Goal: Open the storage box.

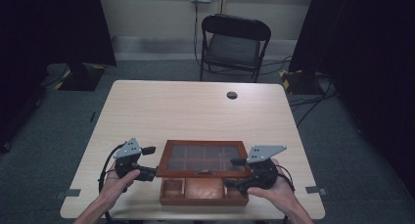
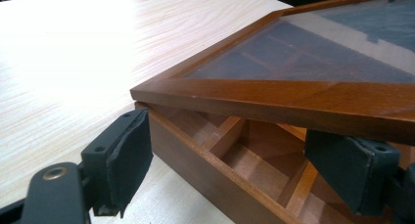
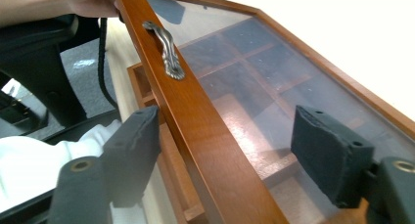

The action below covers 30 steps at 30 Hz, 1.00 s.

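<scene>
Box (image 1: 204, 190): wooden, compartmented, at the near edge of the table (image 1: 195, 106), between the two grippers. Long axis runs left to right across the person.

Lid (image 1: 203, 158): glass-paned, wood-framed, part raised; its front rail stands clear of the box wall, with open compartments showing beneath. A metal handle (image 3: 165, 49) sits mid-rail.

Left gripper (image 2: 235, 160): jaws wide, straddling the box's left front corner. One pad is outside the box wall and the other under the lid's rail. Holds nothing.

Right gripper (image 3: 230, 155): jaws wide, set astride the front rail near its right end, rail between the pads but not pinched. Whether a pad touches the wood is hard to tell.

Governing relation: rail lies crosswise between the right jaws, so the right gripper looks nearer to taking the lid.
</scene>
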Motion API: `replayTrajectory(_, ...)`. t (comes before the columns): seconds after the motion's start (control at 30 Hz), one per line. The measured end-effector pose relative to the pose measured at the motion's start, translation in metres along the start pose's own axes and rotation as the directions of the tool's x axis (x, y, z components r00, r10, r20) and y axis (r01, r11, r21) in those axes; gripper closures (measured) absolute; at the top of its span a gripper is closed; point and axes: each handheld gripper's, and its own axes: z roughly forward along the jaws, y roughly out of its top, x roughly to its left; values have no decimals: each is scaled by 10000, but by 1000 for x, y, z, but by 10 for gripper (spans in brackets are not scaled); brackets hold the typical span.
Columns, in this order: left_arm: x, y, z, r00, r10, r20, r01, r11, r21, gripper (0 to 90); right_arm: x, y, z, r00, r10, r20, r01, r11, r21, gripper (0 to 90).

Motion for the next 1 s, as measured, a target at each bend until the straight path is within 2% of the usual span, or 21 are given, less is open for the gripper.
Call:
replayTrajectory(0.13, 1, 3, -1, 10000, 25, 15, -26, 9999, 98, 184, -4, -4, -4, 9995, 97, 284, -95, 9999, -93, 213)
replayTrajectory(0.2, 0, 4, -1, 10000, -78, 38, 78, 9999, 87, 184, -5, -5, -4, 9995, 137, 302, -133, 9998, -136, 212)
replayTrajectory(0.27, 0, 4, 0, 9999, -154, 79, 153, 9999, 79, 182, -8, -6, -6, 9996, 264, 97, -260, 9991, -327, 209)
replayTrajectory(0.6, 0, 12, 0, 9998, -37, 187, 34, 9999, 132, 178, -9, -5, -8, 9990, -17, 444, 34, 9993, -386, 191)
replayTrajectory(1.0, 0, 19, 1, 9997, -103, 221, 104, 9999, -52, 173, -18, -1, -14, 9959, 113, 900, -63, 9984, -554, 199)
